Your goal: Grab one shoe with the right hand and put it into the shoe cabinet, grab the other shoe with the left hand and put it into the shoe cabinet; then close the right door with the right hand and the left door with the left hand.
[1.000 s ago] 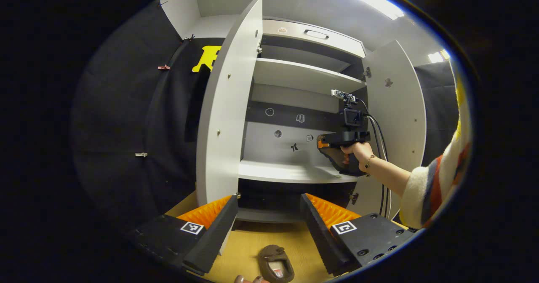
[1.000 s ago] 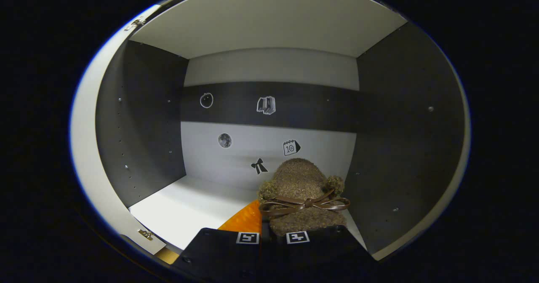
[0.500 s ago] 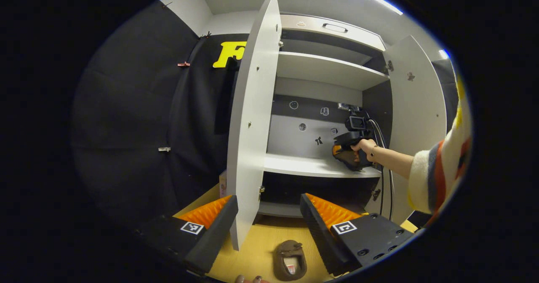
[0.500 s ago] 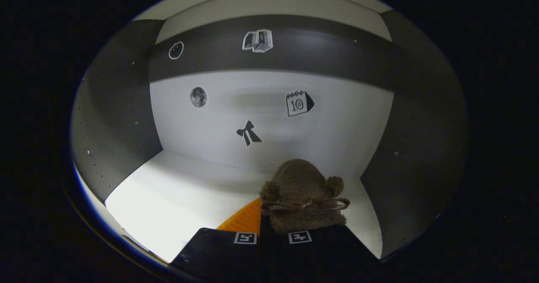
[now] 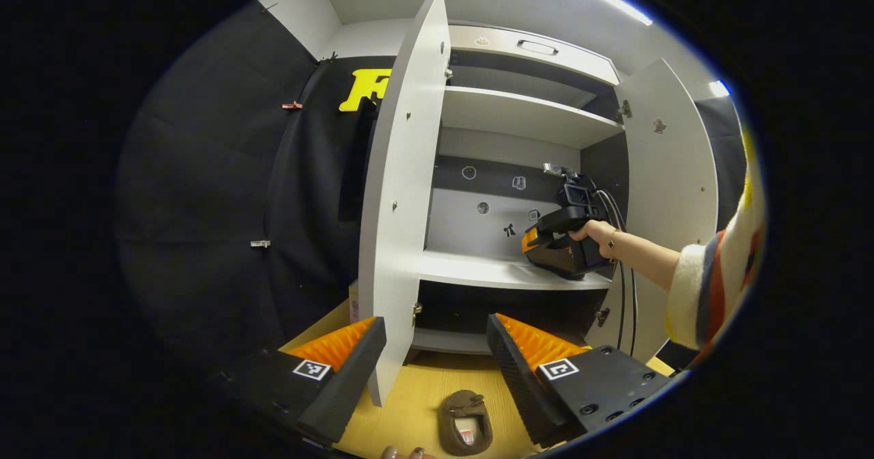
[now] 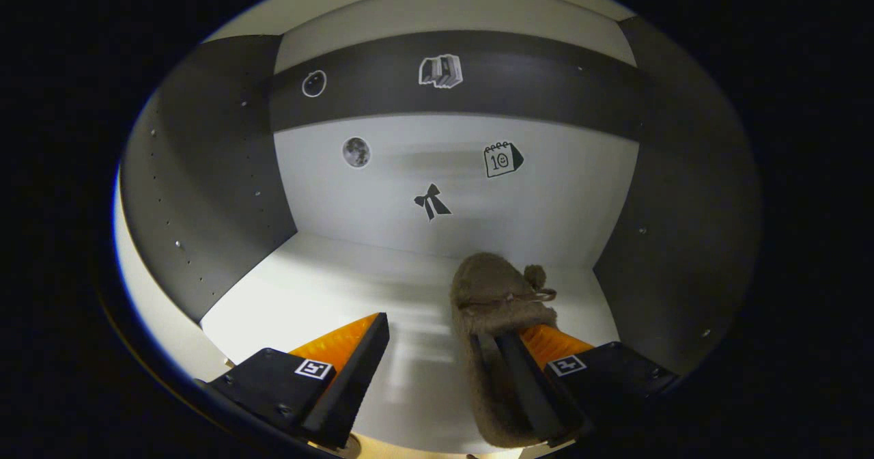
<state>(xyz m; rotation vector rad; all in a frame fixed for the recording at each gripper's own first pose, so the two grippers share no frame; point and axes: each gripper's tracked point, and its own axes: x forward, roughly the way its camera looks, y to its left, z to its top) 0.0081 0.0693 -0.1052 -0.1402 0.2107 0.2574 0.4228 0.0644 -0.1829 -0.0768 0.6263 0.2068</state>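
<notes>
We see the right gripper inside the shoe cabinet, its fingers spread wide apart over the smooth pale shelf. A fuzzy brown slipper, rounded at the toe and trimmed with a thin brown bow, lies on that shelf toward the cabinet's dark right wall. The right-hand finger overlaps the slipper's open heel, while the other finger stands well clear of it, so the fingers are open and do not grip the slipper. On the cabinet's flat back panel sit small stickers: a bow, a calendar, a moon, books and a round outline.

In the left gripper view the left gripper hangs in front of the cabinet with its ridged fingers open and nothing between them. Below the cabinet, on the light wood-grain floor, lies the second slipper, a brown oval with its opening facing up. Both flat white doors stand open: the left door edge-on just beside the left finger, the right door swung out to the far side. A hand at the end of a bare forearm, with a fluffy striped sleeve, holds the right gripper at the cabinet's middle shelf, cables trailing down from it.
</notes>
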